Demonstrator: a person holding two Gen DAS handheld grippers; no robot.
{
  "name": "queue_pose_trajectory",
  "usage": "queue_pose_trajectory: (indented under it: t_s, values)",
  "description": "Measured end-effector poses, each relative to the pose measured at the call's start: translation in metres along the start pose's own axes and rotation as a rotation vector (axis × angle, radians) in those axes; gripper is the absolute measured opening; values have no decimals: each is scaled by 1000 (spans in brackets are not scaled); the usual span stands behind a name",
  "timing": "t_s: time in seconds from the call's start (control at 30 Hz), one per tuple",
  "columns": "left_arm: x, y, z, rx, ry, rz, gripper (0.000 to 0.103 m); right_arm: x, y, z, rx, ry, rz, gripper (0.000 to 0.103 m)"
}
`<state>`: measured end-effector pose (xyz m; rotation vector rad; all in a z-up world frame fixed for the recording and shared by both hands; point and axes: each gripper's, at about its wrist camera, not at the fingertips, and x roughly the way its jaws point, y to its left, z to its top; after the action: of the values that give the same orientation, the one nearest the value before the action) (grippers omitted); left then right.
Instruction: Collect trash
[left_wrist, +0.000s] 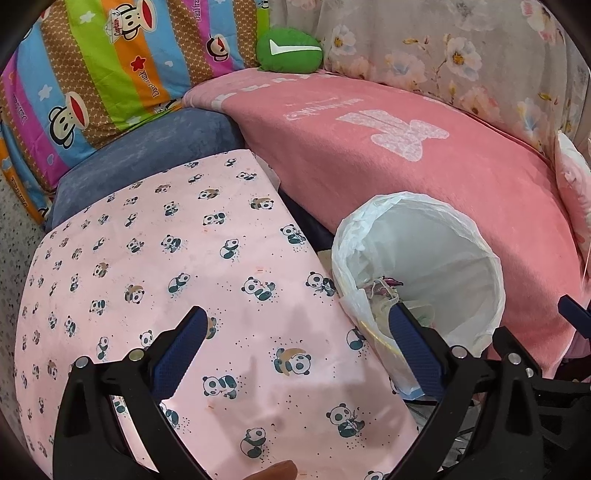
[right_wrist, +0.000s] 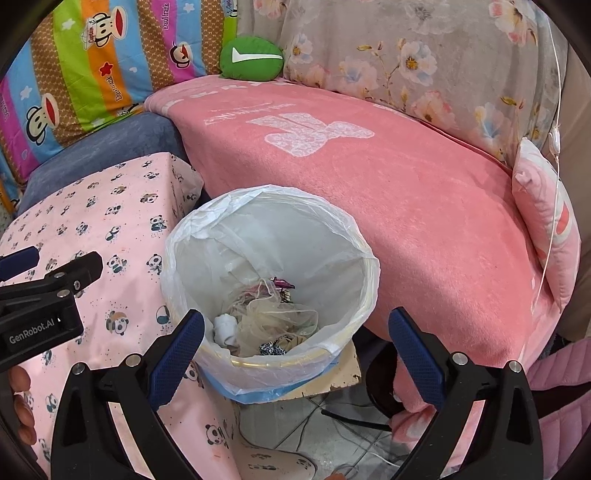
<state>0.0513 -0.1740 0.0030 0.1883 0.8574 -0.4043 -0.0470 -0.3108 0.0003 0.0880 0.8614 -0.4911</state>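
1. Striped cartoon-monkey cushion: far left, upright against the wall; not trash.

2. Panda-print cloth: covers a flat surface on the left. No loose scrap shows on it in either view (the near edge is partly hidden by the tool frames).

3. Left gripper: jaws spread wide, nothing between them. It hangs over the panda cloth; its right finger overlaps the bin's near-left rim in the left wrist view, though contact cannot be told.

4. Green cushion: at the back, where the striped and floral covers meet.

5. Trash bin: white liner folded over the rim, standing in the gap between the panda-covered surface and the pink-blanketed seat. Mouth faces up, roughly round, so no long axis governs the approach.

6. Trash: crumpled netting, a white wad and patterned scraps lying at the bottom of the liner.

7. Right gripper: jaws spread wide, empty. The bin lies straight ahead and just below it, centred between the fingers; judged the nearer tool to the bin mouth, with the left gripper off to the bin's left.

8. Pink blanket: right of the bin, bare of visible litter.

9. Floral cover and small pink pillow: far right.
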Motion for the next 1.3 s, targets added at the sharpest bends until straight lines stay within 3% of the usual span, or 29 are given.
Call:
queue_pose_trajectory:
  t_s: [1.3]
  values:
    - [2,-19,-14,9,47,1,94,-9,-8,-9,-15,20,-23,96]
